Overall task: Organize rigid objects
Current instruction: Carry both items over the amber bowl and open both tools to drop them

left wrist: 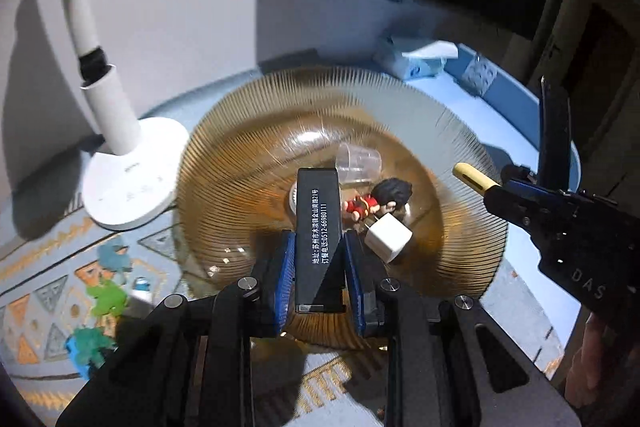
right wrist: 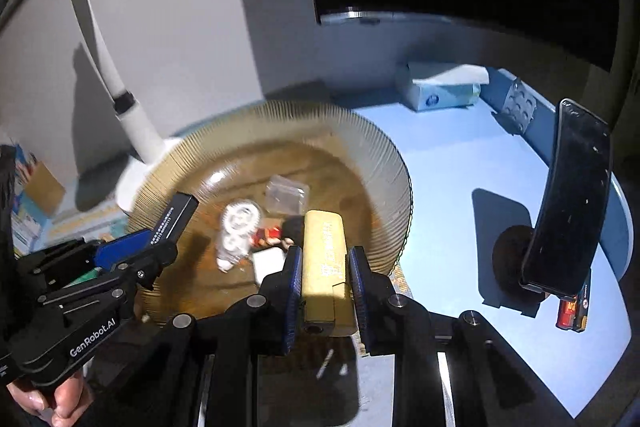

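Left claw [left wrist: 316, 259] pinches black box [left wrist: 318, 227] — over amber bowl [left wrist: 280, 99].

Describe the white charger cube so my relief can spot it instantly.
Find the big ribbed amber glass bowl beside the white desk lamp. On its floor, just right of the left tongs, lies the charger cube: the only plain white block, below a dark-haired toy figure.

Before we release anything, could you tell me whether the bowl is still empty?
No, the bowl already holds a charger, a figurine and a cup.
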Demonstrator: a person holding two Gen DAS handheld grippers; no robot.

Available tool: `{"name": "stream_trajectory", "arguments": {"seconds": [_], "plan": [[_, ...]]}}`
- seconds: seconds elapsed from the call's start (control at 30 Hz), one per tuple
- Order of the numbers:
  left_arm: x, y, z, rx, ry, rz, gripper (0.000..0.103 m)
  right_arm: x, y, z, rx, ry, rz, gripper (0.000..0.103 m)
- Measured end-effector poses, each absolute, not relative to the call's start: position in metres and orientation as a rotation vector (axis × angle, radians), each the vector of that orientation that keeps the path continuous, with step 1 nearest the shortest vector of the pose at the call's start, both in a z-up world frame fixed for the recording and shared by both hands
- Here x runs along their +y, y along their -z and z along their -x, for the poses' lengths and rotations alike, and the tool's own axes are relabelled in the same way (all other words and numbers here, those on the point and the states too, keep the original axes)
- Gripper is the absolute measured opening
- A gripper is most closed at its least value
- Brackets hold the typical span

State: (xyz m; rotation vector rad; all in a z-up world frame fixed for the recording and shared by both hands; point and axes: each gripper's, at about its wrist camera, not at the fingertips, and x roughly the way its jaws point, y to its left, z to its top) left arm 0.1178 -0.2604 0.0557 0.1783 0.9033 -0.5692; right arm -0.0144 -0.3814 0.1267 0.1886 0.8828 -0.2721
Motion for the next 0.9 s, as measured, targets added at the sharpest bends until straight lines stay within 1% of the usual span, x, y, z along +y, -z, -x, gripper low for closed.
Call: {"name": "stream_trajectory", "arguments": {"seconds": [0.3,0.53,0.57,0.6,0.7,0.8,0.9], "plan": [[-0.274,-0.035,-0.131,0.96,0.581,-0.195,0.021,-0.377,-0.102,0.0,0.961,0.297,-0.117,0.023],[-0.281,-0.032,-0.13,0.965,0.586,-0.217,0.022,-0.372,-0.099,-0.004,0.977,0.304,-0.099,0.023],[-0.281,-0.033,-0.13,0.97,0.589,-0.213,0.026,-0.372,-0.099,-0.005,0.982,0.302,-0.103,0.023],[-0.28,-0.035,-0.13,0.973,0.594,-0.204,0.039,-0.373,-0.098,-0.005,0.99,0.293,-0.113,0.023],[-0.27,-0.046,-0.128,0.959,0.602,-0.172,0.039,-0.378,-0.105,0.001,0.981,0.296,-0.153,0.025],[-0.25,-0.065,-0.121,0.915,0.594,-0.135,0.04,-0.386,-0.124,0.016,0.921,0.298,-0.201,0.026],[-0.221,-0.088,-0.108,0.865,0.583,-0.084,0.044,-0.388,-0.147,0.033,0.859,0.296,-0.236,0.029]]}}
